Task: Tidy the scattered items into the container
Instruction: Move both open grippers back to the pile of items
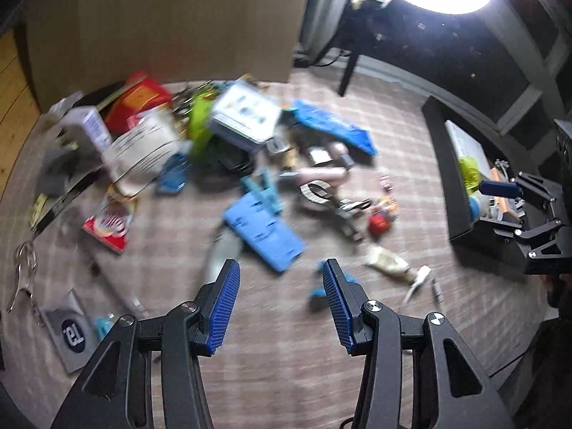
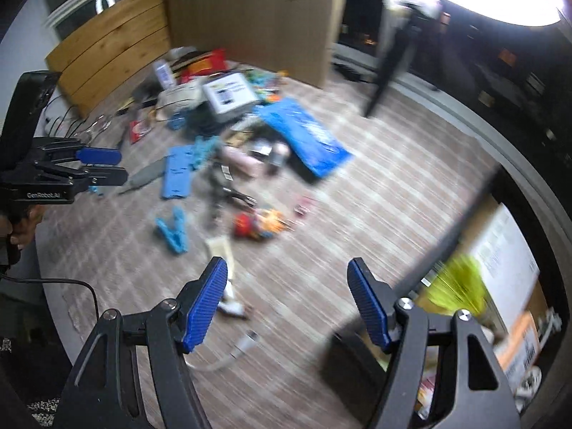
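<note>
Both hand-held grippers were tilted down over a round desk point(image 1: 286, 375) with a checked cloth. On the left hand-held gripper point(image 1: 281, 280) the blue pads stood apart with nothing between them; the right hand-held gripper point(image 2: 287, 279) likewise had its pads apart and empty. Both views were blurred.

Nearest the left hand-held gripper, just beyond its tips, lay a blue flat case point(image 1: 262, 230), with a grey object partly under its near-left edge. Right of the tips lay a pale tube point(image 1: 388, 261). A small blue piece sat touching the right finger's outer side in that view; what it was could not be told.

In the right wrist view, the pale tube point(image 2: 223, 250) lay just beyond the left finger, and a white cable end point(image 2: 245, 345) lay between the fingers, nearer the camera. A blue peg point(image 2: 171, 230) lay further left. A red and yellow toy point(image 2: 257, 223) sat beyond the tube.

The container point(image 1: 455, 186), a black-walled box, stood at the right edge of the desk, well apart from the left hand-held gripper; in the right wrist view the container point(image 2: 461, 228) lay just beside the right finger, holding a yellow-green item point(image 2: 461, 286) and papers.

Farther off, the main heap of scattered items point(image 1: 200, 132) lay near the far side, with a blue packet point(image 1: 332, 125) at its right. A cardboard panel point(image 1: 161, 18) stood behind.
</note>
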`<state>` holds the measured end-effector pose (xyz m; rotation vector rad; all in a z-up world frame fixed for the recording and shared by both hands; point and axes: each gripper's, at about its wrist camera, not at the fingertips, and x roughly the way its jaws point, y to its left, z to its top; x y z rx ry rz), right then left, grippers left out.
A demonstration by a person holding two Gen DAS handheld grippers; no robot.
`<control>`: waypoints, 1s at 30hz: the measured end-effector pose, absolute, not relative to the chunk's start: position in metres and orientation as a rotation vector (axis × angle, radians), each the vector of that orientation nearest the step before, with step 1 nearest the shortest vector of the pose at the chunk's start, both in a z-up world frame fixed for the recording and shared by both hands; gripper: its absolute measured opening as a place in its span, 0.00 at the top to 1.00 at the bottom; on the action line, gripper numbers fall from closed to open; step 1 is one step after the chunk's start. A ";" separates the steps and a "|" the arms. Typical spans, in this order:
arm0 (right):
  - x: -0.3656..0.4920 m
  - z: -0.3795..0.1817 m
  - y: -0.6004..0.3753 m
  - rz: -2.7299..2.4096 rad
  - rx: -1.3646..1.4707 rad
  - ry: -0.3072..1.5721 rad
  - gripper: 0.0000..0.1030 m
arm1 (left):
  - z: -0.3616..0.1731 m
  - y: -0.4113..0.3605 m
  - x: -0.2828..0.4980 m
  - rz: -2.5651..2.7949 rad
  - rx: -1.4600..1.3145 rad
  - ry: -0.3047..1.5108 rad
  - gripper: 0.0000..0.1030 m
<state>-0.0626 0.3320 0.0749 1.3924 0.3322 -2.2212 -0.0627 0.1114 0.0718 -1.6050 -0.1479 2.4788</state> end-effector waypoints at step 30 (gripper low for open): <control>-0.139 0.001 0.206 -1.935 1.488 0.556 0.42 | 0.011 0.111 -0.105 2.339 -1.673 0.210 0.77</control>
